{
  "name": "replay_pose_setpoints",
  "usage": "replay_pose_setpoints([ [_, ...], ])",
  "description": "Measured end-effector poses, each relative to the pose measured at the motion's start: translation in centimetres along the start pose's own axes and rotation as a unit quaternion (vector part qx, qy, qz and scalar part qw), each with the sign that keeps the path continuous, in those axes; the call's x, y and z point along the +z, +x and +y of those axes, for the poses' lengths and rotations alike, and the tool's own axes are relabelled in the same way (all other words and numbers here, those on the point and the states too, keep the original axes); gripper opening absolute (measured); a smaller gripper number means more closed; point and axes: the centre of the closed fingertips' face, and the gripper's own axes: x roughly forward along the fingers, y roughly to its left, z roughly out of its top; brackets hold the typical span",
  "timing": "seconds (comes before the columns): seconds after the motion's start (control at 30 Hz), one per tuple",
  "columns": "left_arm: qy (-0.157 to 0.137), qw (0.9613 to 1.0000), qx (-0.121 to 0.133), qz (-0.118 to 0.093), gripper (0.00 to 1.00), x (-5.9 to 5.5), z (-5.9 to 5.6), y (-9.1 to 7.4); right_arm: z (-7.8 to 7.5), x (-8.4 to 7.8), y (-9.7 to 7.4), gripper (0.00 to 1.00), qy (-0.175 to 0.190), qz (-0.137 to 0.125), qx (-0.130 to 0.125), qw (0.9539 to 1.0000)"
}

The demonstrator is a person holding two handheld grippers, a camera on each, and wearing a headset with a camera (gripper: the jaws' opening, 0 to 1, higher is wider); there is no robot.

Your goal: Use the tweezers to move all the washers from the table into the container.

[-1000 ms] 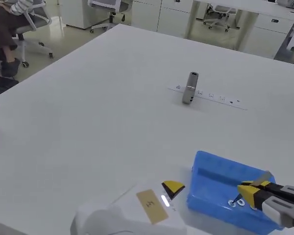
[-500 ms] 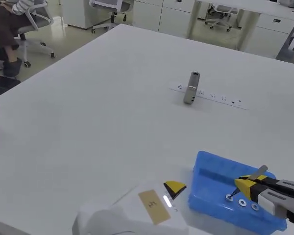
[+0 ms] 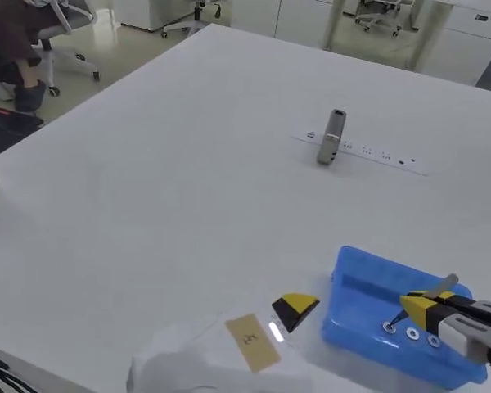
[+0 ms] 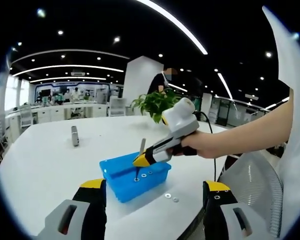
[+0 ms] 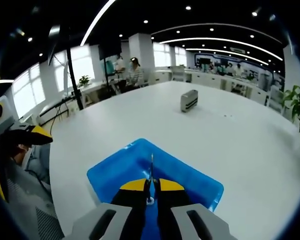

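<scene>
The blue container (image 3: 362, 282) sits near the table's front edge, with three washers (image 3: 412, 333) lying in it. My right gripper (image 3: 411, 304) is shut on the tweezers (image 5: 151, 167), whose tips point down into the container (image 5: 195, 187) beside one washer. I cannot tell whether the tips grip it. Two washers (image 4: 171, 197) lie on the table in front of the container (image 4: 125, 182). My left gripper (image 4: 152, 195) stands open and holds nothing, just left of the container; its yellow fingertip (image 3: 295, 309) shows in the head view.
A grey cylindrical device (image 3: 331, 136) lies mid-table on a row of flush sockets (image 3: 376, 154). A hand holds the right gripper (image 4: 160, 147). Office chairs and a seated person (image 3: 16, 37) are beyond the far left table edge.
The head camera has shifted, so the container sits a little higher in the picture. The right gripper with the tweezers has drawn back slightly to the right, uncovering three washers in the container.
</scene>
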Motion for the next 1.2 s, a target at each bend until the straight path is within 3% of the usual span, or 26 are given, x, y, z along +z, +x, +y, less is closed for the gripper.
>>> replay_pose_setpoints([
  [0.17,-0.001,1.0,0.003,0.001,0.8,0.0,0.1,0.0,0.1,0.8,-0.8,0.03,0.012,-0.018,0.005,0.9997],
  [0.27,0.004,0.9999,0.016,0.005,0.8,-0.1,0.5,0.0,0.4,1.4,-1.5,0.03,0.032,-0.03,0.011,0.999],
  [0.47,0.005,0.9991,0.04,0.011,0.8,-0.3,1.2,-0.1,1.1,2.7,-3.4,0.03,0.038,-0.059,0.029,0.9971],
  [0.67,-0.018,0.9974,0.053,-0.046,0.82,1.7,1.7,-0.7,2.2,3.4,-5.2,0.03,0.03,-0.079,0.049,0.9952],
  [0.73,-0.017,0.9967,0.057,-0.056,0.85,2.1,1.8,-0.8,2.8,3.4,-5.8,0.03,0.028,-0.084,0.058,0.9944],
  [1.0,-0.006,0.9957,0.082,-0.043,0.85,1.7,2.5,-0.8,4.5,2.4,-8.0,0.03,0.015,-0.086,0.092,0.9919],
  [1.2,0.001,0.9952,0.093,-0.031,0.85,1.3,2.7,-0.8,4.7,0.7,-8.8,0.03,0.015,-0.075,0.107,0.9913],
])
